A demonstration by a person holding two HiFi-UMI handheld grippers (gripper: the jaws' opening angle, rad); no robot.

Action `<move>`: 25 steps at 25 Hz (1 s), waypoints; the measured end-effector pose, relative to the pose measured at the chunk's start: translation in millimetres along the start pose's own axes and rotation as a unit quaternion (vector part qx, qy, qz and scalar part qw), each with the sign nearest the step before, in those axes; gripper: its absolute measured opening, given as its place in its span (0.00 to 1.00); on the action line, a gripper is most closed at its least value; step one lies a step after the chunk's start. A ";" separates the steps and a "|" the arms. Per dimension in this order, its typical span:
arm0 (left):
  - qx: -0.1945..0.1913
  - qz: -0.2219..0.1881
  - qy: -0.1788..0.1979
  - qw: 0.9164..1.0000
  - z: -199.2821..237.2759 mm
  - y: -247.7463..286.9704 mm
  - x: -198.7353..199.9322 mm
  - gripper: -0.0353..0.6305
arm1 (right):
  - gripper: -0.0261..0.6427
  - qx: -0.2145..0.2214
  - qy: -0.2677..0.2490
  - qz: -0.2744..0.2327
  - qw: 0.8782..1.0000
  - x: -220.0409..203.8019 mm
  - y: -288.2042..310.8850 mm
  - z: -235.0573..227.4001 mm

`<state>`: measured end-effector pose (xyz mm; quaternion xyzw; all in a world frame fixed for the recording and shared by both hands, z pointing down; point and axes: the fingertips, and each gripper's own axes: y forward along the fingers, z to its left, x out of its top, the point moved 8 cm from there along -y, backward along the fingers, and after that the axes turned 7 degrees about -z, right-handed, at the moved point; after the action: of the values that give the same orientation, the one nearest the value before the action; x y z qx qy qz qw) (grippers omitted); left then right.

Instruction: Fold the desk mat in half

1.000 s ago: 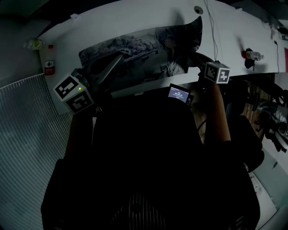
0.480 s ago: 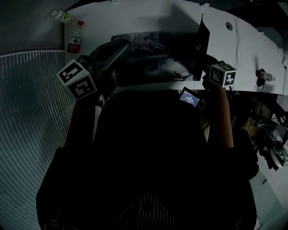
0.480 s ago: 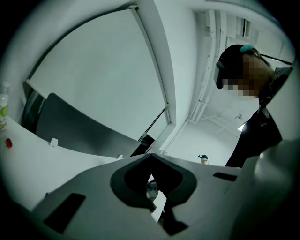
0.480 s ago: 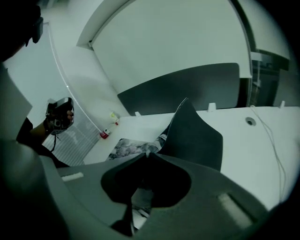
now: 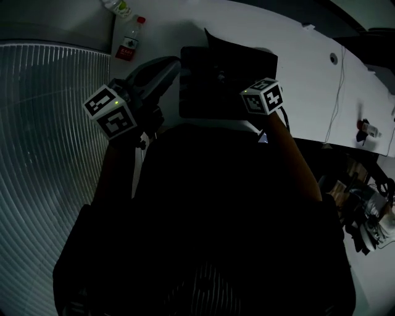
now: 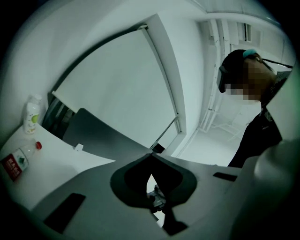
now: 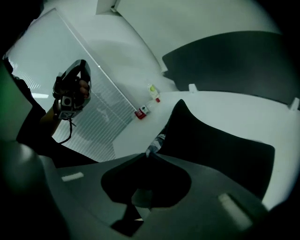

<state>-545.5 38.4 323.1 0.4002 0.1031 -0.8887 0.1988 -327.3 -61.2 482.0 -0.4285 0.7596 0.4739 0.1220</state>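
Top edge cuts green-label bottle [image 5: 118,7]; desk mat [image 5: 210,86] print too dark

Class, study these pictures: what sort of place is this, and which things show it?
Probably an office or lab workroom: a long white desk carries a dark desk mat, a red-labelled bottle and a trailing cable.

Desk mat [image 5: 228,83] showing black underside. Desk [image 5: 308,74] reading white. Bottle [image 5: 129,44] wearing red label, red cap. Marker cubes [image 5: 110,111] showing black-and-white square patterns.
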 end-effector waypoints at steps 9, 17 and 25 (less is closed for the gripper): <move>0.072 -0.021 -0.046 0.996 21.2 -38.3 -12.3 0.06 | 0.09 0.033 -0.033 0.106 0.993 -6.2 112.6 34.8; 0.071 0.013 -0.045 0.996 35.2 -42.3 -35.9 0.06 | 0.20 0.067 -0.024 0.079 0.994 -13.3 144.6 35.7; 0.033 0.074 0.010 0.997 14.3 -2.4 -40.1 0.06 | 0.19 0.093 -0.014 -0.055 0.994 30.4 32.7 30.1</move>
<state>-532.0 46.5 362.7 0.4221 0.0453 -0.8704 0.2496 -377.3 -46.7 468.5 -0.4495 0.7739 0.3999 0.1974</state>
